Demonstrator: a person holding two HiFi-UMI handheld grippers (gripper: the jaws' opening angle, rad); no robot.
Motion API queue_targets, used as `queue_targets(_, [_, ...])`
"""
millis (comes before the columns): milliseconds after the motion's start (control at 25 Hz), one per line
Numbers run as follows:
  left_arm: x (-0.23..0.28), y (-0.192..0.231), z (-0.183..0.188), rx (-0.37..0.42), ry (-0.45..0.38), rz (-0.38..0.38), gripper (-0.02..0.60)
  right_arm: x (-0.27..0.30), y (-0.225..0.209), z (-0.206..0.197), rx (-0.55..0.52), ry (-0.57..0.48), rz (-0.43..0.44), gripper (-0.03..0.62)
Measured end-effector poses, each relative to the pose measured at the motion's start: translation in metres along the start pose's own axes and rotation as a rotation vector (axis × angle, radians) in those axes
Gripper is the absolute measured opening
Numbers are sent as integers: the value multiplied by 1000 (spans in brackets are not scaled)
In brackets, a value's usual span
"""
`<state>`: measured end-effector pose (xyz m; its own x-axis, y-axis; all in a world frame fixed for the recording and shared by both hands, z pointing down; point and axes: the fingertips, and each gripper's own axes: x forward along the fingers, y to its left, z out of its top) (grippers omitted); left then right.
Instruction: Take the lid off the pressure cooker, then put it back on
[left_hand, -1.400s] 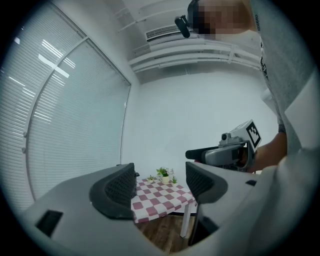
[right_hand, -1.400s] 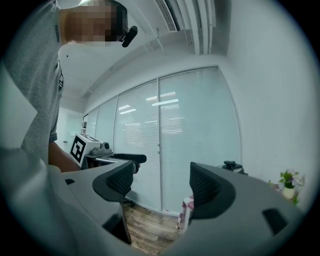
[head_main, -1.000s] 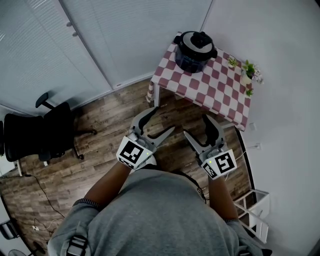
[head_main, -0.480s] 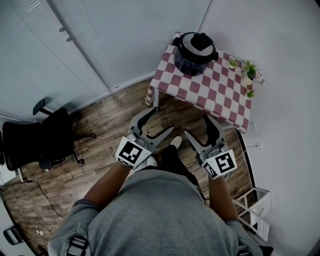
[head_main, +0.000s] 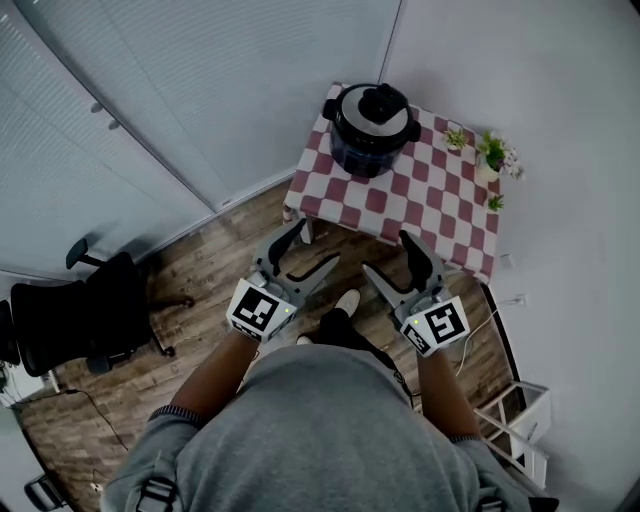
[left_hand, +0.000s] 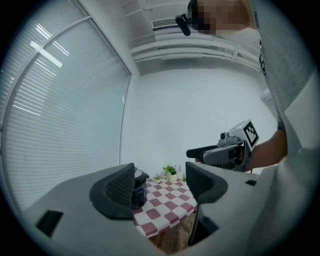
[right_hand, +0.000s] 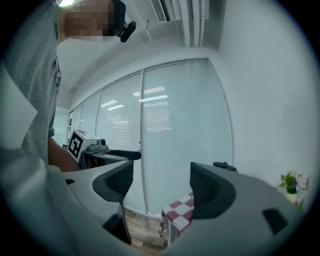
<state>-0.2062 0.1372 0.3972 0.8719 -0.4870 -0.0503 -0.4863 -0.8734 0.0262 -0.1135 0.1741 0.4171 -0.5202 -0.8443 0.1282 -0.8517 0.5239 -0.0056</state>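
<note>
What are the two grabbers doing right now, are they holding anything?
Left gripper: open, holding nothing.
Right gripper: open, holding nothing.

The tablecloth (head_main: 405, 195) at one o'clock is checked red and white. The pressure cooker (head_main: 365, 150) is coloured dark blue, its lid (head_main: 372, 103) silver and black. The floor (head_main: 200, 280) is patterned in brown planks; the chair (head_main: 85, 305) at nine o'clock is black.
</note>
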Motion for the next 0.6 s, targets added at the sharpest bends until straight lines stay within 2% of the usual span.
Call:
queue_targets(400, [88, 44, 6, -33, 31, 28, 325, 33, -96, 24, -20, -17, 4, 368])
queue_targets(600, [125, 56, 7, -20, 39, 43, 325, 42, -137, 30, -10, -36, 17, 368])
